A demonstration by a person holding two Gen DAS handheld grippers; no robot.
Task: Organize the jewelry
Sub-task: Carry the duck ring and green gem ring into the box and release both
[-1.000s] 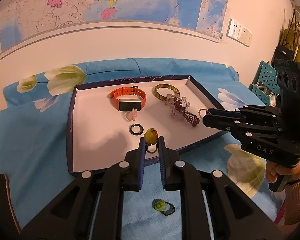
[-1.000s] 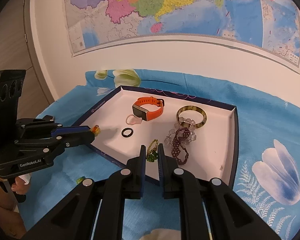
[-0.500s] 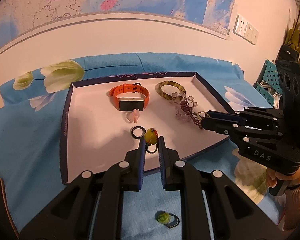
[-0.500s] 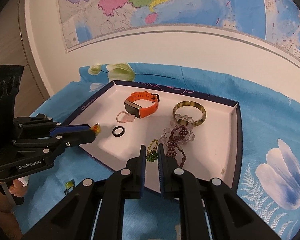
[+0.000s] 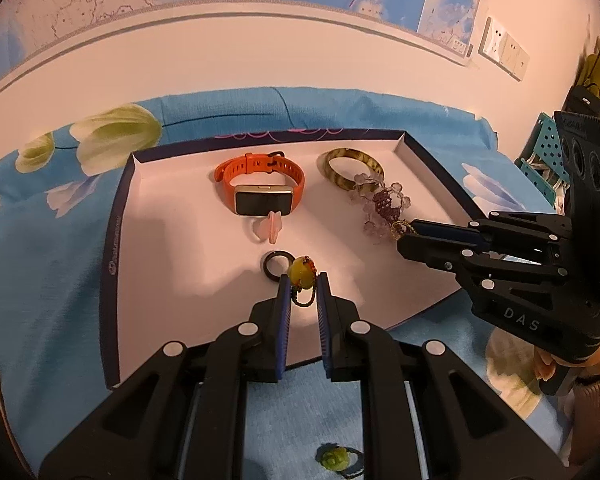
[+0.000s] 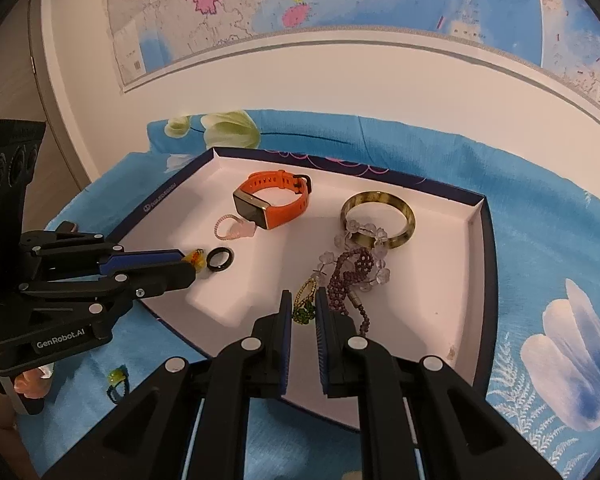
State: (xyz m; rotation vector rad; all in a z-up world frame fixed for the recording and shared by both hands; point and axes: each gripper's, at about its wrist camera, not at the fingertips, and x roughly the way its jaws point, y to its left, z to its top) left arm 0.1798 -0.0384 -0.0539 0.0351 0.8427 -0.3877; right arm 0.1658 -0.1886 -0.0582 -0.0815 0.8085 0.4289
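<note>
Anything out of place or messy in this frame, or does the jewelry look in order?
One green bead ring lies on the blue floral cloth, outside the tray that holds the rest. Inside, the purple beaded strand is heaped in a tangle over the bangle. Nothing looks damaged.

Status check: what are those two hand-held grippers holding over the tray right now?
Left hand-held gripper shut on yellow ring. Right hand-held gripper shut on green ring. Both over tray. Nothing blocking.

Each black tool (image 5: 303, 280) has blue ribbed pads (image 6: 286, 312), silver screws, white lettering; ribbed sleeve (image 5: 596, 412).
</note>
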